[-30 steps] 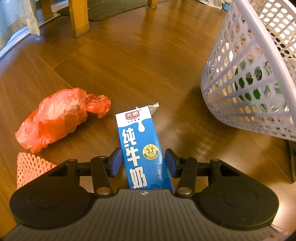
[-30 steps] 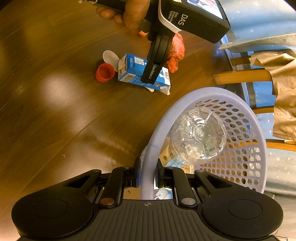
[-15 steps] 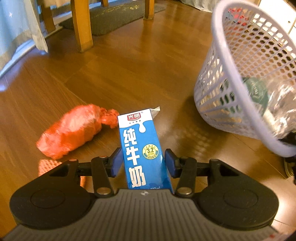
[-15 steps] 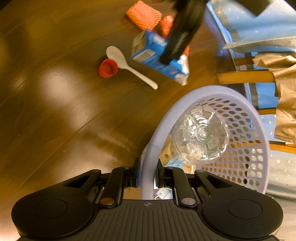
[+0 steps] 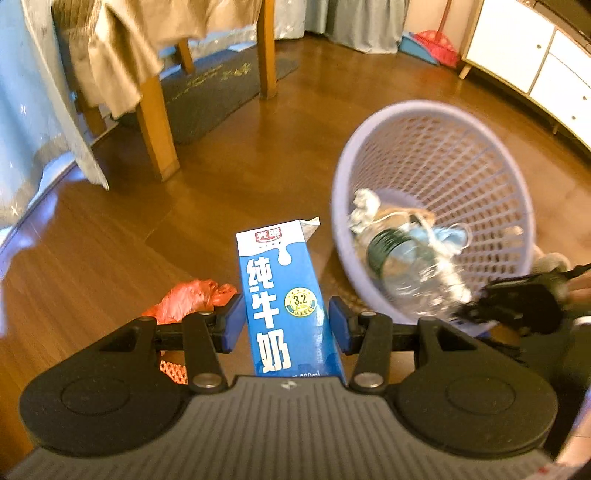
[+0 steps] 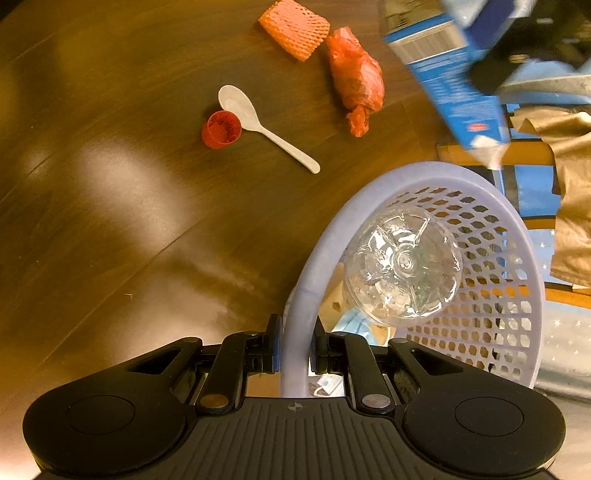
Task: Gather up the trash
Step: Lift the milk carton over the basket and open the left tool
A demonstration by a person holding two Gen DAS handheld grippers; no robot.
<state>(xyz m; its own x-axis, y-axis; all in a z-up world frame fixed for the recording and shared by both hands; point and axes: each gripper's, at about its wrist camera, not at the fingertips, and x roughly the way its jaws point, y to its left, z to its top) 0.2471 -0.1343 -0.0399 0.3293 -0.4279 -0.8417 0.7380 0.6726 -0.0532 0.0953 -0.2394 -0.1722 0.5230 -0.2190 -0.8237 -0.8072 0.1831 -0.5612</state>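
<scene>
floor [image 6: 147, 229]: was glossy dark wood planks
basket [image 6: 517, 258]: was matt lavender plastic mesh
bottle [image 6: 402, 266]: was clear, shiny crinkled plastic
milk carton [image 5: 284, 295]: was smooth printed paperboard
bag [image 6: 354, 81]: was thin glossy red plastic
spoon [image 6: 258, 122]: was smooth white plastic

a dark wooden floor [image 6: 110, 229] fills the frame's left; on it, upper centre, lie a white spoon [image 6: 258, 122] touching a red cap [image 6: 221, 129], an orange foam net [image 6: 295, 27] and a crumpled red bag [image 6: 356, 81].

Blue milk carton [image 5: 284, 295] held aloft beside tilted lavender basket [image 5: 491, 155] containing bottle [image 6: 402, 266].
</scene>
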